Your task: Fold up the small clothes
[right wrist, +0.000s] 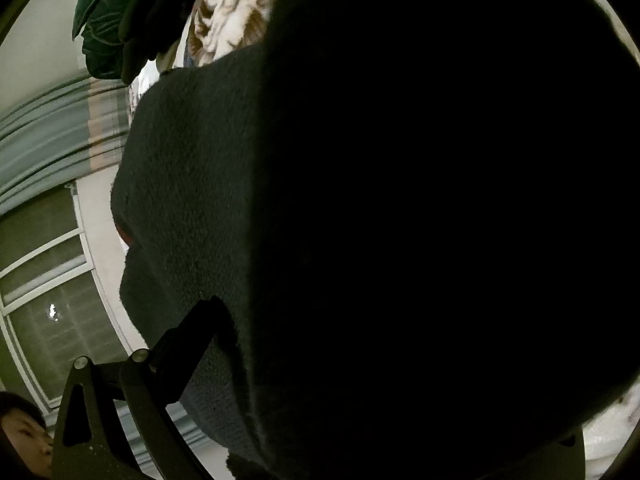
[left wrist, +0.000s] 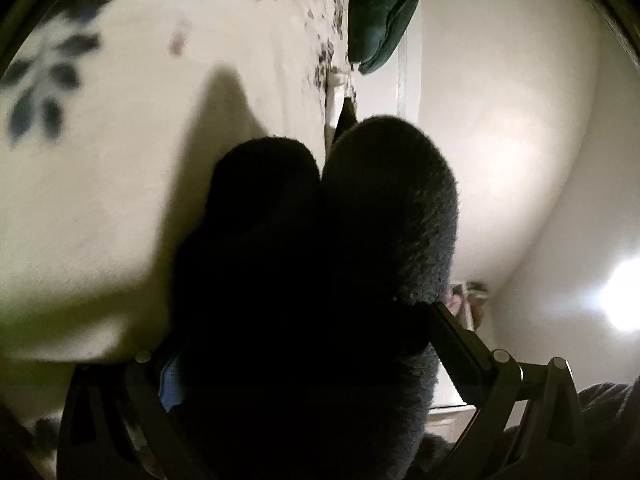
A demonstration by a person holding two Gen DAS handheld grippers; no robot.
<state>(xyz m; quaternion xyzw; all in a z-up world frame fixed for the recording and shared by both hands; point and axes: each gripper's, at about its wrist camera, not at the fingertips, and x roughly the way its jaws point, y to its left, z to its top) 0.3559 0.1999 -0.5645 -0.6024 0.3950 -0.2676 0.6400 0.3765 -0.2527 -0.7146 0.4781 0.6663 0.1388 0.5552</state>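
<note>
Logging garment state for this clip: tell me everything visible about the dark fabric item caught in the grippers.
The dark garment is charcoal, fuzzy and knit-like. In the left wrist view it bunches into two rounded lobes between the left gripper fingers, lifted before a floral bedspread. In the right wrist view it drapes over the right gripper, filling most of the frame. Its type cannot be told.
</note>
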